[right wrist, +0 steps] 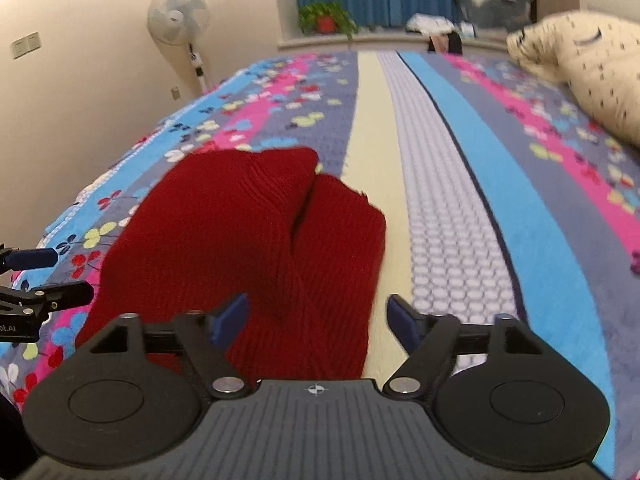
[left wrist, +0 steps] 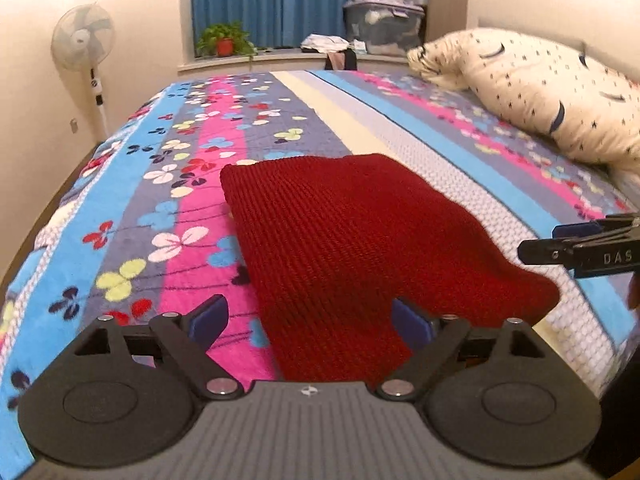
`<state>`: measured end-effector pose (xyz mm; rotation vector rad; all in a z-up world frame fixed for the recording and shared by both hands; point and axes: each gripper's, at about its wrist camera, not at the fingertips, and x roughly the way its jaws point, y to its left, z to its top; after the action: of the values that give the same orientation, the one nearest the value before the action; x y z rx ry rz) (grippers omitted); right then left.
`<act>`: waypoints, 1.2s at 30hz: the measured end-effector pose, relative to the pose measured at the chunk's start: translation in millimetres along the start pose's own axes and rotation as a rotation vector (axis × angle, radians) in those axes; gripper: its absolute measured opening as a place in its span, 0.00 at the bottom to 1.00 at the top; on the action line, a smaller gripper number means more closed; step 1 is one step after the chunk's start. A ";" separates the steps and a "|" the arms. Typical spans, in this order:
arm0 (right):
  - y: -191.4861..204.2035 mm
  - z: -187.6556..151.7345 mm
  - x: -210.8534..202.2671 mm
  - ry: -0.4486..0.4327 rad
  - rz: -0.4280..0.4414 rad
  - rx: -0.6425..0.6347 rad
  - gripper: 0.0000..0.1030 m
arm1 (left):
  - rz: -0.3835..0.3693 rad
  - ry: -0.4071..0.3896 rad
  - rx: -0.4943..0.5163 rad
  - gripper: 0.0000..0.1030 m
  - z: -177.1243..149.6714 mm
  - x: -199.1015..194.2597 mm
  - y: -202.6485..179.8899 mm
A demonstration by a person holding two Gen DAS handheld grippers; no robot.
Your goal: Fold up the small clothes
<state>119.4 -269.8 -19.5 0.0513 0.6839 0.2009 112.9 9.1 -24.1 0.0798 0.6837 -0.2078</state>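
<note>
Left wrist view: nearest, left gripper (left wrist: 308,320) with blue-padded fingers (left wrist: 208,318) spread wide, nothing between them, poised above the near edge of the dark red ribbed knit garment (left wrist: 344,240). Garment lying flat on the bed's striped plush blanket with clover print in blue, pink and grey (left wrist: 132,216), close to the near edge of the bed, straddling the pink stripe and the cream and white textured stripes. At the right border, right gripper (left wrist: 576,246) seen side-on, just beside the garment's right corner. Farther, toward the bed's far right corner, a cream pillow with small dark marks (left wrist: 532,88). Beyond the far edge, a window ledge with a green potted plant in a red pot (left wrist: 225,40), blue curtains (left wrist: 280,0), a grey storage box (left wrist: 384,20), and a white standing fan (left wrist: 84,40) by the left wall. Right wrist view: right gripper (right wrist: 318,322) likewise spread wide and empty, left pad (right wrist: 230,316) over the garment (right wrist: 224,236), right pad over the cream stripe; garment folded, one layer overlapping another with a crease down the middle; left gripper (right wrist: 44,276) at the left border, apart from the cloth's left side.
</note>
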 end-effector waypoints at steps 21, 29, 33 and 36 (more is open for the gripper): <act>34.0 -19.6 -106.9 -0.229 -0.050 0.010 0.85 | 0.065 -0.109 -0.086 1.00 -29.1 -106.5 -44.3; 40.2 -38.0 -120.3 -0.230 -0.089 0.004 0.87 | 0.088 -0.084 -0.093 1.00 -56.1 -116.8 -53.0; 45.5 -37.2 -115.1 -0.232 -0.100 -0.002 0.87 | 0.112 -0.085 -0.120 1.00 -52.6 -111.5 -49.9; 50.0 -36.9 -111.3 -0.226 -0.102 -0.014 0.87 | 0.110 -0.079 -0.122 1.00 -51.5 -109.6 -51.2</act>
<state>3.5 -243.9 26.8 0.0257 0.4581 0.1000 -12.9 -15.6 5.3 -0.0077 0.6105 -0.0630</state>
